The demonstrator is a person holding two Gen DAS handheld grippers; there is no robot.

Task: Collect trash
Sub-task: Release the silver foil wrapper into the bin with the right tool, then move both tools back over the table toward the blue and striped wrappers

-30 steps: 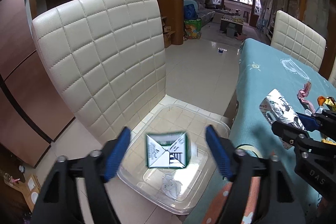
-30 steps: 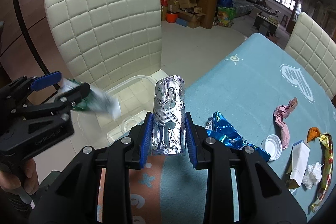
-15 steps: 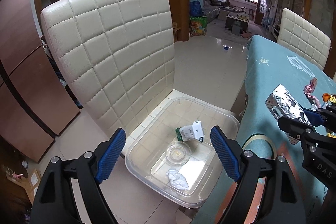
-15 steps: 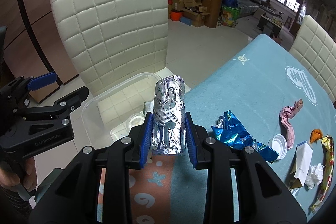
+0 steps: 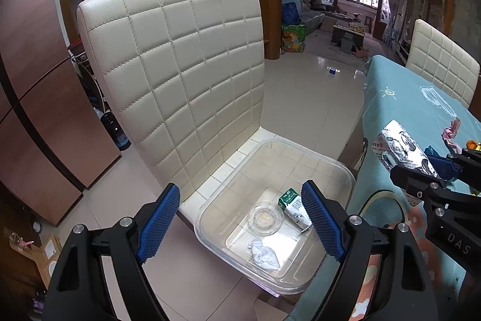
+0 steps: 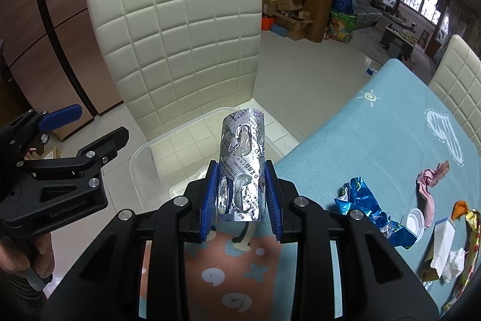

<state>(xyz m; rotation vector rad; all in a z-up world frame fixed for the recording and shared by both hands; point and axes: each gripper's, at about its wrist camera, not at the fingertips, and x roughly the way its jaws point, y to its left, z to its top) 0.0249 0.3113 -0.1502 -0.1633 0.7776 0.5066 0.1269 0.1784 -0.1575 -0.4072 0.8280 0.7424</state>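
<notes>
A clear plastic bin (image 5: 336,170) rests on the seat of a cream chair (image 5: 186,74). Inside lie a small green-and-white carton (image 5: 293,208), a round clear lid (image 5: 266,217) and a crumpled white tissue (image 5: 263,253). My left gripper (image 5: 243,223) hangs open above the bin with nothing between its blue pads. My right gripper (image 6: 242,194) is shut on a bent silver blister pack (image 6: 242,164), held over the table edge beside the bin (image 6: 144,152). The same pack (image 5: 402,149) shows at the right in the left wrist view.
On the teal tablecloth (image 6: 375,140) lie a blue foil wrapper (image 6: 369,209), a white cap (image 6: 416,217), pink crumpled paper (image 6: 430,185), a white carton (image 6: 442,245), a tissue and gold wrappers. A second cream chair (image 6: 457,74) stands beyond the table. A hand (image 6: 27,257) holds the left gripper's handle.
The green-and-white carton left my left gripper, fell, and now lies in the bin. The left gripper drew back. The right gripper with the blister pack shifted toward the bin.
</notes>
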